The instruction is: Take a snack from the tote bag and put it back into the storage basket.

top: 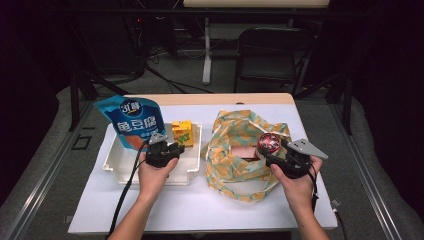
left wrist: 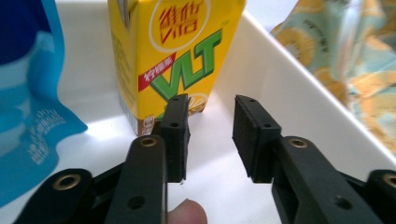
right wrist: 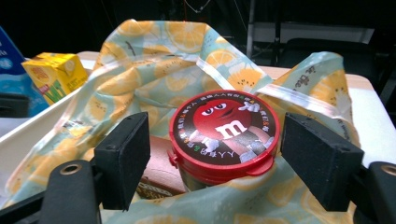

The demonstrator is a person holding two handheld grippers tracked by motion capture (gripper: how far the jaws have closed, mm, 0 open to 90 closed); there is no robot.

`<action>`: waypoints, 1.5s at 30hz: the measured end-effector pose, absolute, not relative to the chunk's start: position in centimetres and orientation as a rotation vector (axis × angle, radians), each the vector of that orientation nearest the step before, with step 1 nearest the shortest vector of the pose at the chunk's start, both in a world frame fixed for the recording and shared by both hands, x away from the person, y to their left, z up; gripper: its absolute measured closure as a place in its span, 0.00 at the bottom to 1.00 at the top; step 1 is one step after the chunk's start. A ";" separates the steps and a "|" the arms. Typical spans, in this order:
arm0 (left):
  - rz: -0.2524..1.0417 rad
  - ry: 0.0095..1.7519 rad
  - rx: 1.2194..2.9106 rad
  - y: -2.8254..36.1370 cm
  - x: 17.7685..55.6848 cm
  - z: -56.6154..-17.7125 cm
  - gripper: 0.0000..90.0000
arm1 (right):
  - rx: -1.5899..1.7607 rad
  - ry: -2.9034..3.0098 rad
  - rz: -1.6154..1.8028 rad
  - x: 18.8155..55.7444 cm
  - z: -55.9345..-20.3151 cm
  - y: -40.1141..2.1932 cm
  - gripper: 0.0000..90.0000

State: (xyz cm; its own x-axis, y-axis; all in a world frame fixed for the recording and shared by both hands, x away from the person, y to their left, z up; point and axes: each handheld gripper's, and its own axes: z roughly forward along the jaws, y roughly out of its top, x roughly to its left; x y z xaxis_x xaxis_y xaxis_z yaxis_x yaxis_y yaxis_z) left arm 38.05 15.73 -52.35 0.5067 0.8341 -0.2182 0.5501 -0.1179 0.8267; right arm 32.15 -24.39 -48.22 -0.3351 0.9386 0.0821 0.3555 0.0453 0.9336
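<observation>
black jaws of our left gripper [left wrist: 211, 135] stand parted with only bare tray floor between them, just short of the yellow vlt lemon tea carton [left wrist: 173, 56] standing upright in the white tray [left wrist: 289, 88]. beside the carton a blue snack pouch [left wrist: 28, 112] stands in the same tray. our right gripper [right wrist: 215, 163] is spread wide either side of the red-lidded m&m's tub [right wrist: 224, 133], pads clear of it; the tub sits in the mouth of the lemon-print bag [right wrist: 154, 51], against a brown box [right wrist: 161, 175], on the white-covered table [top: 190, 205].
</observation>
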 end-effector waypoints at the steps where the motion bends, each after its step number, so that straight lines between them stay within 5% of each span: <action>1: 0.389 1.165 1.791 15.8 37.9 -52.2 0.70 | 1.308 1.753 1.282 32.3 -48.3 -24.3 0.25; 23: 0.348 1.066 1.735 15.8 35.5 -50.3 0.66 | 1.379 1.794 1.172 35.3 -51.0 -23.2 0.25; 45: 0.356 0.907 1.713 12.4 34.1 -48.9 0.55 | 1.308 1.800 1.271 34.1 -46.8 -21.7 0.28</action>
State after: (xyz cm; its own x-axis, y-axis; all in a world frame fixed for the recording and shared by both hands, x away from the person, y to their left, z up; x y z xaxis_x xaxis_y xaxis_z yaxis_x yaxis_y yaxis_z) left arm 34.13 12.36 -48.85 0.6605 0.7220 -0.2060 0.3895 -0.0950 0.9161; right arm 34.13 -21.68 -46.85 -0.3579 0.9303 0.0807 0.3873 0.0692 0.9193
